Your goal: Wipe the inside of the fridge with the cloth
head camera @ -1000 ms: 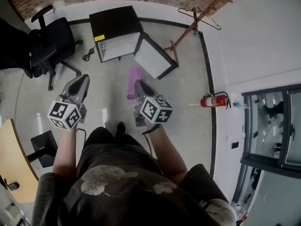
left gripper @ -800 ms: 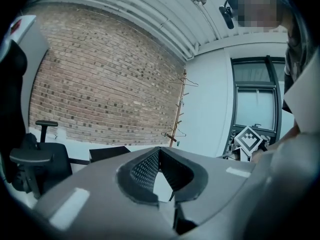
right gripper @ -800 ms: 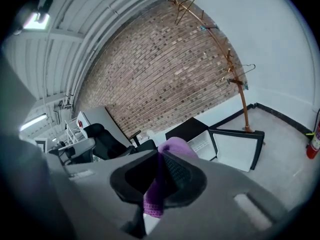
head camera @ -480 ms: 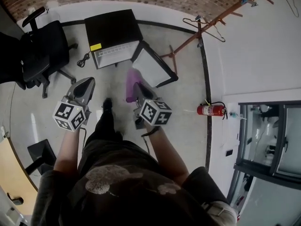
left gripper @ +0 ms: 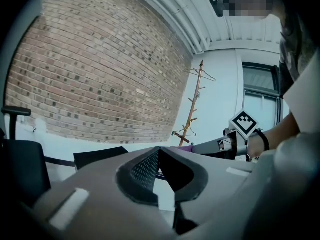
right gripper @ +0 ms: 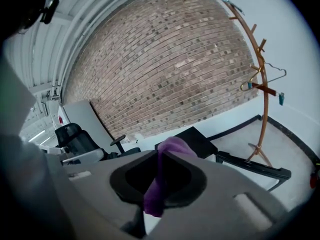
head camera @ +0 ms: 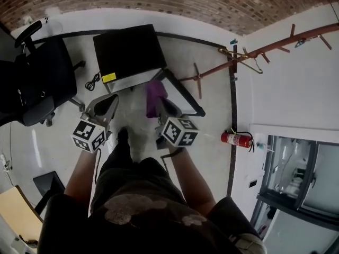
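A small black fridge [head camera: 130, 51] stands on the floor by the brick wall, its door [head camera: 183, 91] swung open to the right. My right gripper [head camera: 161, 100] is shut on a purple cloth [head camera: 155, 96], which hangs from its tips just in front of the open fridge. In the right gripper view the cloth [right gripper: 162, 179] is pinched between the jaws with the fridge [right gripper: 192, 140] behind it. My left gripper [head camera: 108, 103] is held to the left of the cloth, jaws shut with nothing in them [left gripper: 159, 151].
A black office chair [head camera: 33, 83] stands left of the fridge. A wooden coat rack [head camera: 254, 52] with a hanger leans at the right. A red fire extinguisher [head camera: 237, 138] lies by the right wall. A cable plug [head camera: 95, 81] lies on the floor by the fridge.
The person has stepped towards the fridge. Both grippers are now closer to it, and the cloth hangs right at the open door.
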Demonstrator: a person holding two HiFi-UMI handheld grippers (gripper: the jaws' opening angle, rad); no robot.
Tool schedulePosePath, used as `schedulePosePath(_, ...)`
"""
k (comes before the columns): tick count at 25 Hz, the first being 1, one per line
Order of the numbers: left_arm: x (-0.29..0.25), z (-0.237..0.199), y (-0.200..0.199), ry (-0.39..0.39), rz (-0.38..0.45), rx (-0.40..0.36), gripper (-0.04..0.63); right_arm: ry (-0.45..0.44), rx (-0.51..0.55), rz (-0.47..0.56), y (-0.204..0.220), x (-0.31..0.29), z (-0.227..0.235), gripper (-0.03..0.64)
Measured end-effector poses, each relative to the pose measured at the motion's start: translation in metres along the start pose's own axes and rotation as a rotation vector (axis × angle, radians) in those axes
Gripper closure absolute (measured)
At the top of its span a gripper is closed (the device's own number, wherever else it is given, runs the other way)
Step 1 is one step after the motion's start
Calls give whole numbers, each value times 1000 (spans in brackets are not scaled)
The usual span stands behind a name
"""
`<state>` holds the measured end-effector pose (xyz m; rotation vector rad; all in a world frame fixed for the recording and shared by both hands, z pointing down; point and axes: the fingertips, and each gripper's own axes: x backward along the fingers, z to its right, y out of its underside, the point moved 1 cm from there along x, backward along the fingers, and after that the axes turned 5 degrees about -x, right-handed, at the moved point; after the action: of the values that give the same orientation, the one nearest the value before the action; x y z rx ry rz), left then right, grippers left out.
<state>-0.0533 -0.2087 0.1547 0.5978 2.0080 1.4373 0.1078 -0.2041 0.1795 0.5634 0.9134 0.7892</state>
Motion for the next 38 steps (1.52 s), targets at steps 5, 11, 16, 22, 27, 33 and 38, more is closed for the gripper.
schedulePosePath(5, -25, -40, 4, -38, -40, 48, 577, 18, -2, -83, 1, -39, 12, 597)
schedulePosePath(11, -41, -69, 38, -109, -45, 73, 578, 7, -22, -160, 33, -83, 43, 597)
schedulePosePath(16, -49, -74, 79, -208, -19, 78, 577, -44, -36, -209, 67, -116, 79, 597)
schedulePosePath(22, -58, -67, 153, -282, 11, 63, 578, -120, -13, -236, 115, -158, 132, 597)
schedulePosePath(27, -62, -86, 214, -343, 42, 75, 577, -201, -11, -239, 162, -203, 157, 597)
schedulePosePath(33, -77, -121, 272, -360, 64, 62, 577, -290, -49, -196, 198, -266, 163, 597)
schedulePosePath(38, -81, -149, 314, -380, 92, 51, 578, -381, -116, -148, 216, -317, 152, 597)
